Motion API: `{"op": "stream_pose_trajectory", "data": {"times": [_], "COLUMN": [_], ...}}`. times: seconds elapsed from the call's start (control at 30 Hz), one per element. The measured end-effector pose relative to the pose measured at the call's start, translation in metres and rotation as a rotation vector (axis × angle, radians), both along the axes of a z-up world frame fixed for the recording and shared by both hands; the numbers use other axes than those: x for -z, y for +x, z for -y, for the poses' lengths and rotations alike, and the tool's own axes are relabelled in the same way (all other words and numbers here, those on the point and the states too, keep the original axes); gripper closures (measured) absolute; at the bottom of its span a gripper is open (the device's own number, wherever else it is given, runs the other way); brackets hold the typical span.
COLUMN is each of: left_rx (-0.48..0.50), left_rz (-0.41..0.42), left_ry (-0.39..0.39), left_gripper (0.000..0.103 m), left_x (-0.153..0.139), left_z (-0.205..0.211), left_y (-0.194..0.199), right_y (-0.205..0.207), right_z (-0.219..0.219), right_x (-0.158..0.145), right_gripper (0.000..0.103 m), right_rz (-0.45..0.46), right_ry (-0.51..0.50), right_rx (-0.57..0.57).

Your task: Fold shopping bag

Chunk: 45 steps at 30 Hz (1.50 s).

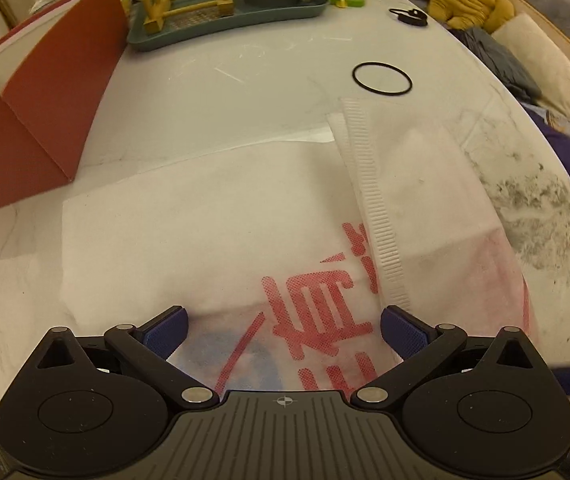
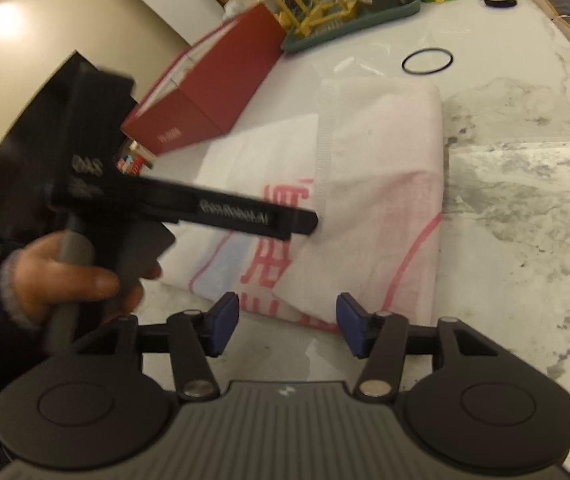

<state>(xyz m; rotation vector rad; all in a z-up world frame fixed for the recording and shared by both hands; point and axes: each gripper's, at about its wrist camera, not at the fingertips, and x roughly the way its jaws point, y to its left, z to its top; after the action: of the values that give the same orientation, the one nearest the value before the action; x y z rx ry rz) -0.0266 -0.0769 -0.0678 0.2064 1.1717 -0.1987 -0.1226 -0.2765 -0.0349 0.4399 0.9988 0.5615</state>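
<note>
Shopping bag (image 1: 225,220): white non-woven fabric, red print, ribbed handle (image 1: 369,184), folded flat on marble table (image 1: 213,92). Left gripper (image 1: 283,330) and right gripper (image 2: 287,326): jaws apart, empty.

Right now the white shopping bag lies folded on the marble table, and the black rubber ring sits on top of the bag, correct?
Not quite. The black rubber ring lies on the bare marble table beyond the white shopping bag, apart from it. Both wrist views show this. The bag does lie folded on the table.
</note>
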Motion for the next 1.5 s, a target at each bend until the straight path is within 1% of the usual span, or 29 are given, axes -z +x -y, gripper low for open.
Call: {"op": "stream_pose_trajectory", "data": {"times": [0.07, 0.13, 0.23, 0.27, 0.33, 0.37, 0.43, 0.5, 0.53, 0.6, 0.7, 0.77, 0.87, 0.9, 0.97, 1.07, 1.13, 1.17, 1.23, 1.33, 1.4, 1.43, 1.47, 1.5], "left_rx": [-0.002, 0.0, 0.006, 0.01, 0.023, 0.026, 0.03, 0.027, 0.027, 0.029, 0.033, 0.032, -0.027, -0.052, -0.083, -0.066, -0.023, -0.001, 0.043, 0.052, 0.051, 0.043, 0.035, 0.029], "left_rz": [-0.001, 0.0, -0.001, -0.003, -0.006, -0.004, 0.001, 0.003, 0.003, 0.003, -0.004, -0.001, 0.039, 0.055, 0.092, 0.095, 0.089, 0.085, 0.084, 0.095, 0.092, 0.084, 0.075, 0.068], "left_ry": [-0.008, -0.012, -0.011, -0.012, -0.018, -0.019, -0.021, -0.026, -0.027, -0.027, -0.029, -0.042, -0.128, -0.144, -0.12, -0.084, 0.0, 0.044, 0.098, 0.108, 0.089, 0.075, 0.061, 0.051], "left_gripper": [0.0, 0.0, 0.0, 0.0, 0.0, 0.0, 0.0, 0.0, 0.0, 0.0, 0.0, 0.0, 0.0, 0.0, 0.0, 0.0, 0.0, 0.0, 0.0, 0.0, 0.0, 0.0, 0.0, 0.0], "left_x": [0.0, 0.001, 0.0, 0.001, 0.0, 0.0, -0.002, -0.002, -0.002, -0.002, -0.002, -0.006, -0.025, -0.032, -0.04, -0.039, -0.029, -0.024, -0.014, -0.014, -0.014, -0.014, -0.014, -0.013], "left_z": [-0.001, -0.002, -0.001, -0.001, -0.002, -0.003, -0.002, -0.003, -0.003, -0.003, -0.002, -0.003, -0.017, -0.021, -0.025, -0.017, -0.002, 0.006, 0.019, 0.027, 0.025, 0.023, 0.02, 0.019], "left_y": [0.001, 0.002, 0.002, 0.002, 0.0, -0.002, -0.006, -0.008, -0.008, -0.008, -0.008, -0.007, -0.005, -0.003, 0.006, 0.02, 0.027, 0.029, 0.032, 0.035, 0.037, 0.039, 0.04, 0.041], "right_y": [0.005, 0.015, 0.035, 0.042, 0.052, 0.055, 0.062, 0.06, 0.058, 0.053, 0.054, 0.055, 0.056, 0.056, 0.057, 0.056, 0.054, 0.052, 0.051, 0.052, 0.051, 0.05, 0.05, 0.049], "right_z": [0.021, 0.039, 0.049, 0.051, 0.051, 0.05, 0.049, 0.049, 0.047, 0.042, 0.019, 0.004, -0.008, -0.012, -0.018, -0.03, -0.039, -0.042, -0.046, -0.043, -0.027, -0.016, -0.006, 0.004], "right_x": [-0.004, -0.001, 0.014, 0.019, 0.027, 0.029, 0.036, 0.036, 0.031, 0.02, 0.003, -0.005, -0.01, -0.011, -0.012, -0.016, -0.019, -0.022, -0.024, -0.024, -0.021, -0.017, -0.013, -0.008], "right_gripper": [0.049, 0.051, 0.053, 0.058, 0.063, 0.073, 0.092, 0.094, 0.095, 0.096, 0.096, 0.096, 0.096, 0.096, 0.095, 0.095, 0.095, 0.095, 0.094, 0.094, 0.088, 0.081, 0.07, 0.066], "right_rz": [0.007, -0.015, -0.063, -0.081, -0.103, -0.122, -0.178, -0.193, -0.173, -0.129, -0.054, -0.011, 0.029, 0.043, 0.057, 0.089, 0.121, 0.135, 0.144, 0.132, 0.099, 0.075, 0.048, 0.02], "right_ry": [0.028, 0.025, -0.003, 0.013, 0.085, 0.107, 0.101, 0.109, 0.083, 0.023, -0.132, -0.216, -0.286, -0.307, -0.339, -0.388, -0.418, -0.424, -0.421, -0.415, -0.332, -0.271, -0.217, -0.164], "right_rx": [0.11, 0.219, 0.316, 0.328, 0.341, 0.348, 0.376, 0.395, 0.392, 0.384, 0.328, 0.293, 0.256, 0.244, 0.217, 0.181, 0.154, 0.141, 0.122, 0.125, 0.151, 0.175, 0.195, 0.215]}}
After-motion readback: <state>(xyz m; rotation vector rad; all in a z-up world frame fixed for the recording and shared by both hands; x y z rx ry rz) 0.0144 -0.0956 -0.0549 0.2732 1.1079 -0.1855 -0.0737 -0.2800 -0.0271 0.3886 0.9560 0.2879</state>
